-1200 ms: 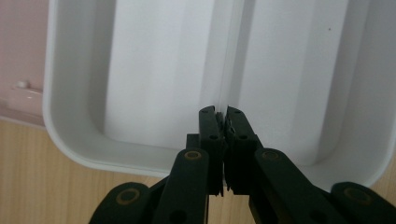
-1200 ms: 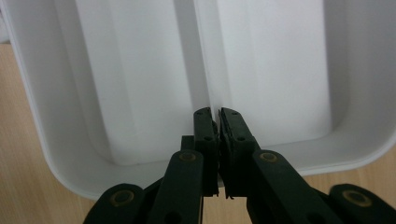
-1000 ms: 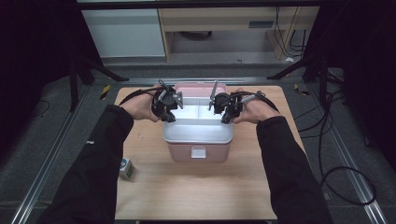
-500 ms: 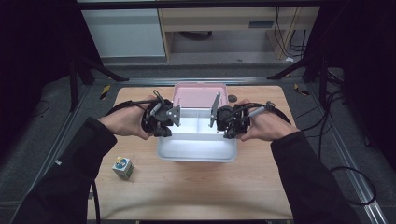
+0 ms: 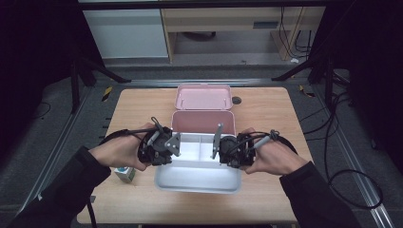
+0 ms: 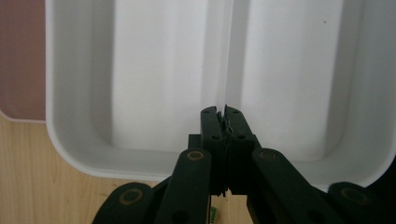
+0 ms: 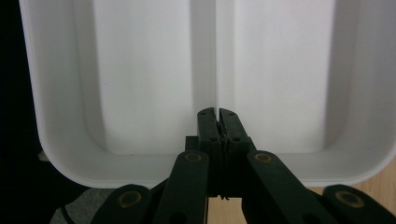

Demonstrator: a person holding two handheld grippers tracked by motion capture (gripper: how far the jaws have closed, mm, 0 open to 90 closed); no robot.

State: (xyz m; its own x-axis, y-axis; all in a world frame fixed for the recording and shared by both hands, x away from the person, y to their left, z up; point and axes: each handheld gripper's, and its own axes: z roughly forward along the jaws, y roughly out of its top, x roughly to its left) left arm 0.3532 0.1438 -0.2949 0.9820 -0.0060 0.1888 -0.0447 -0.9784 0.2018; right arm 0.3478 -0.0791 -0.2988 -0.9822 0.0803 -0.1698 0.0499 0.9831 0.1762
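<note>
A white two-compartment tray (image 5: 197, 180) hangs between my two grippers over the table's near half. My left gripper (image 5: 176, 148) is shut on the tray's left end wall, and my right gripper (image 5: 218, 151) is shut on its right end wall. In the left gripper view the jaws (image 6: 226, 113) pinch the rim where the divider meets it, with the tray's bare inside (image 6: 159, 74) beyond. The right gripper view has the same grip (image 7: 218, 115) on the white tray (image 7: 144, 70). Behind the tray stands an open pink box (image 5: 203, 122) with its pink lid (image 5: 203, 97) farther back.
A small white and blue-green carton (image 5: 125, 174) stands on the wooden table (image 5: 266, 114) just left of the tray, beside the left hand. A dark round mark (image 5: 236, 100) lies right of the lid. Cables trail from both grippers.
The white tray has come out of the pink box and moved toward the person, held at both ends. Both hands moved back with it, and the pink box behind is now uncovered.
</note>
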